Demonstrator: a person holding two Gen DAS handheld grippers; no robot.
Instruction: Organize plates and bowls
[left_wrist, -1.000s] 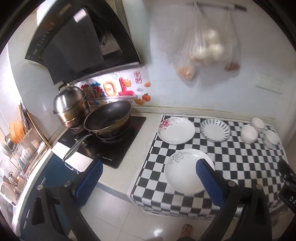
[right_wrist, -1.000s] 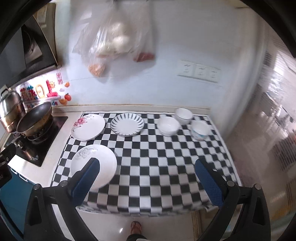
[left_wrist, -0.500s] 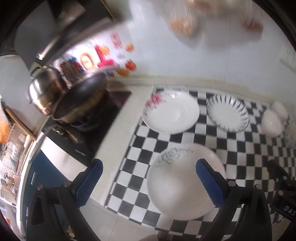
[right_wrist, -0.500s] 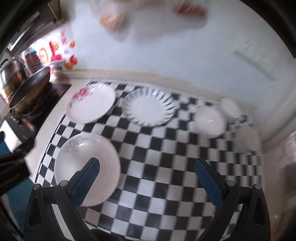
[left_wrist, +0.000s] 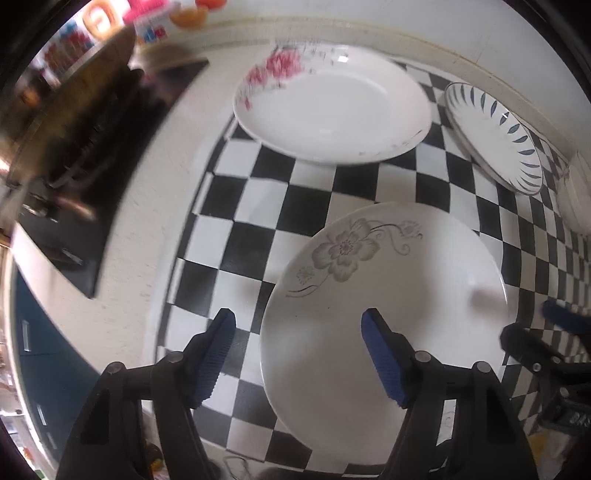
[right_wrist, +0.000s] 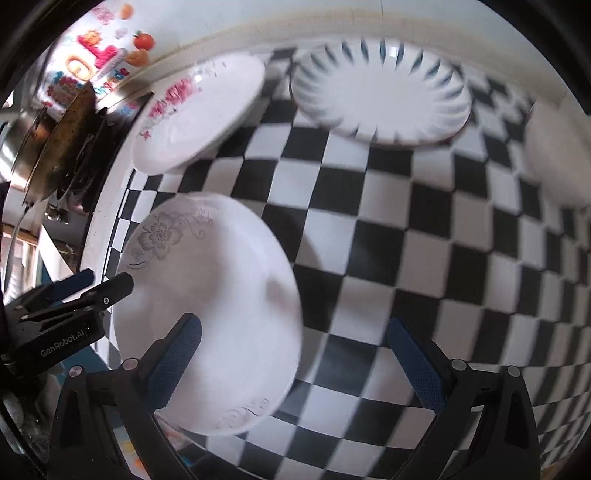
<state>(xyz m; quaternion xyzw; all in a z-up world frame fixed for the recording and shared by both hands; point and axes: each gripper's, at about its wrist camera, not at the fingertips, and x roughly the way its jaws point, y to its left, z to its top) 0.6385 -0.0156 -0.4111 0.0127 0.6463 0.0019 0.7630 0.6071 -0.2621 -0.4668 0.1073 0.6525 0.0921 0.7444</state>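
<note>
Grey-flower plate (left_wrist: 388, 306): lies flat near the front edge of the checkered tabletop (left_wrist: 258, 221).
Room around it: bare squares on its right; the pink-flower plate (left_wrist: 332, 103) and blue-leaf plate (left_wrist: 495, 136) sit apart behind it.
Left hand-held gripper (left_wrist: 297, 354): points down, jaws closing around the plate's left rim, not pressing it.
Right hand-held gripper (right_wrist: 295, 365): points down, wide open, around the right rim, holding nothing.

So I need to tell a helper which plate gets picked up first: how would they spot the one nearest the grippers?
On the checkered cloth, skip the two plates by the wall. It is the plate with the grey flower at the near edge, unlike the pink-flowered plate and the blue-petal plate.
</note>
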